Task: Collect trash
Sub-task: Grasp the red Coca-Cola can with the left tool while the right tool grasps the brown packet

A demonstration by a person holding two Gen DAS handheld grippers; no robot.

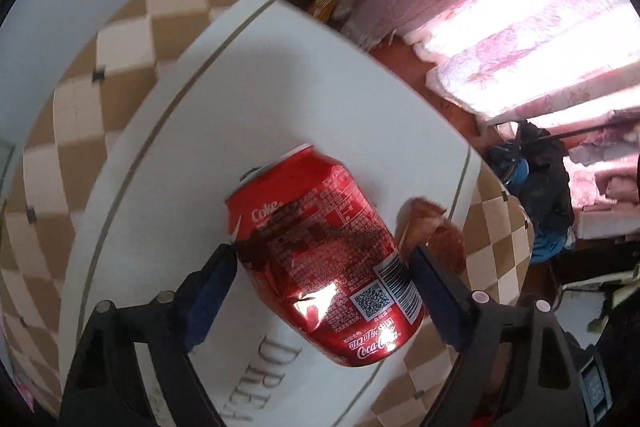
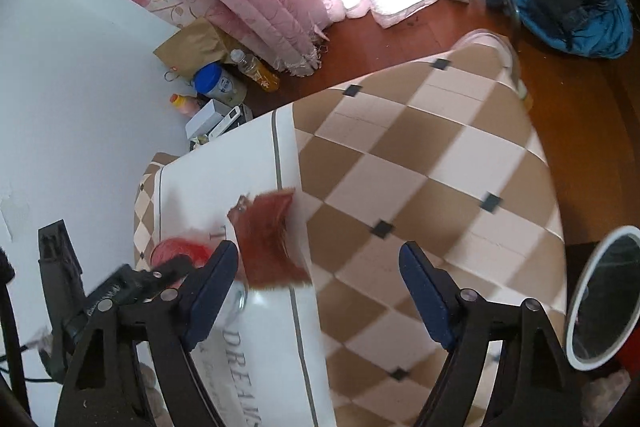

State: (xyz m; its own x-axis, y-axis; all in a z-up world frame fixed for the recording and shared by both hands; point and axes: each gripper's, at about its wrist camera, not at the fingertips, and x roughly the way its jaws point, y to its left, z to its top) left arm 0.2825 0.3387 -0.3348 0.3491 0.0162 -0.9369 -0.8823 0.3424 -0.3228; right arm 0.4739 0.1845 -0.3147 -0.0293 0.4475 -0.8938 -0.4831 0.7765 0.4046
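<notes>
cola can (image 1: 324,259) lies on its side on the white centre panel of the table mat (image 1: 280,87), straight ahead of the left gripper (image 1: 322,261) and between its two blue pads, its long axis running along the fingers, not across them. the jaws stand wide, one to each flank of the can; whether the pads press yet i cannot tell, so i read it as bracketed, not gripped. just beyond the can's right flank lies a brown crumpled scrap (image 1: 430,231). the right gripper (image 2: 320,263) hangs wide with nothing in it, the same brown scrap (image 2: 270,241) ahead near its left finger, so the right hand is nearer that piece and the left nearer the can.
</notes>
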